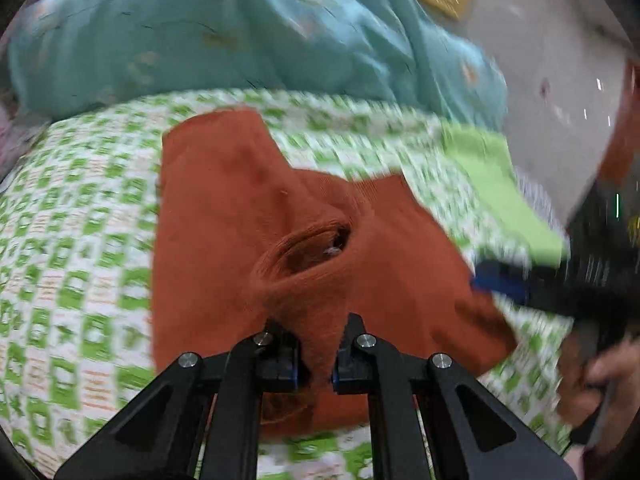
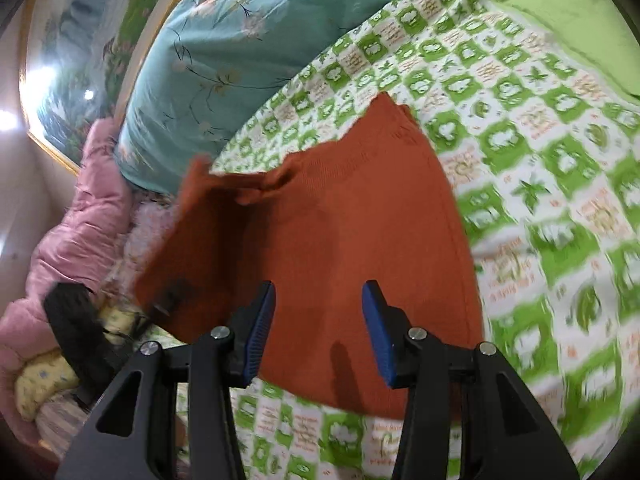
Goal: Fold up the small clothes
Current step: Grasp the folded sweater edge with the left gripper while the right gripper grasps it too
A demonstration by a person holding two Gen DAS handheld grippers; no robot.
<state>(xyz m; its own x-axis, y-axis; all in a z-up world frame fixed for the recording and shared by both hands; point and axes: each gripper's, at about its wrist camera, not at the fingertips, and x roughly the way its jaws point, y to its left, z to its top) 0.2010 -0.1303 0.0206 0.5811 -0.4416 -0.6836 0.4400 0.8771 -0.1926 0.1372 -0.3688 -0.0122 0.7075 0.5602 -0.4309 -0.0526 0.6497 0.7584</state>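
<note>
A small rust-orange knit garment (image 1: 224, 240) lies on a green-and-white checked bedspread (image 1: 72, 240). My left gripper (image 1: 320, 340) is shut on a bunched fold of the garment near its neck opening (image 1: 316, 244) and lifts that part. In the right wrist view the garment (image 2: 360, 240) is spread flat with its left part raised. My right gripper (image 2: 318, 328) is open and empty just above the garment's near edge. The right gripper also shows at the right edge of the left wrist view (image 1: 512, 284).
A teal floral quilt (image 1: 200, 32) is piled at the far side of the bed. A pink padded jacket (image 2: 80, 216) and a yellow dotted cloth (image 2: 36, 392) lie at the left. A plain lime sheet (image 2: 568, 12) borders the bedspread. A gold-framed picture (image 2: 60, 40) hangs behind.
</note>
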